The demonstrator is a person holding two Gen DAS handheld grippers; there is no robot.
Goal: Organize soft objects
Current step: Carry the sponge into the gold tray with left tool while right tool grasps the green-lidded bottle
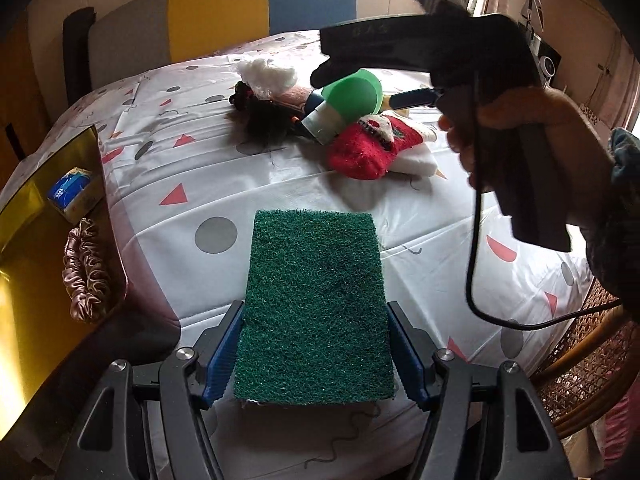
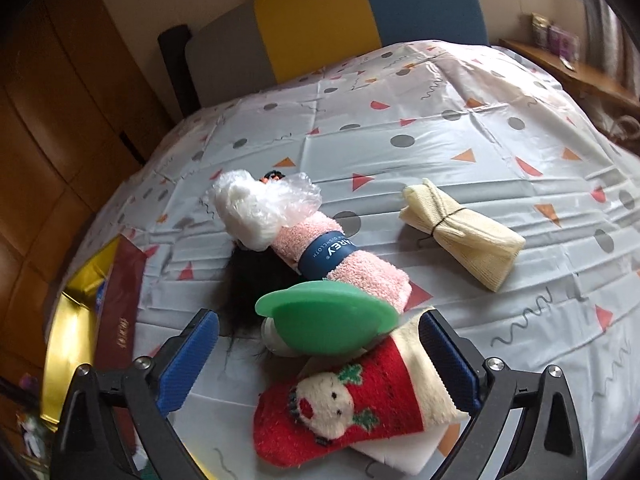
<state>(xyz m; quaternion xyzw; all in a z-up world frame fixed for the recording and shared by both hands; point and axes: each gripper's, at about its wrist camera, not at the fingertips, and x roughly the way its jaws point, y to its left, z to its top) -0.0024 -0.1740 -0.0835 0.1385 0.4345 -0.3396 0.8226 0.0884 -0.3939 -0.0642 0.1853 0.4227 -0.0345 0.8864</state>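
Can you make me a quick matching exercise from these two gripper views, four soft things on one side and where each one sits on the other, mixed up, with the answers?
Things
1. green scouring pad
2. pink satin scrunchie
3. red Christmas sock
4. cream rolled cloth

Places
A. lying alone on the tablecloth, tied round with a thin band
B. held between the left gripper fingers
C. inside the gold box
D. between the open right gripper fingers, under the green disc

Pairs: 1-B, 2-C, 3-D, 4-A
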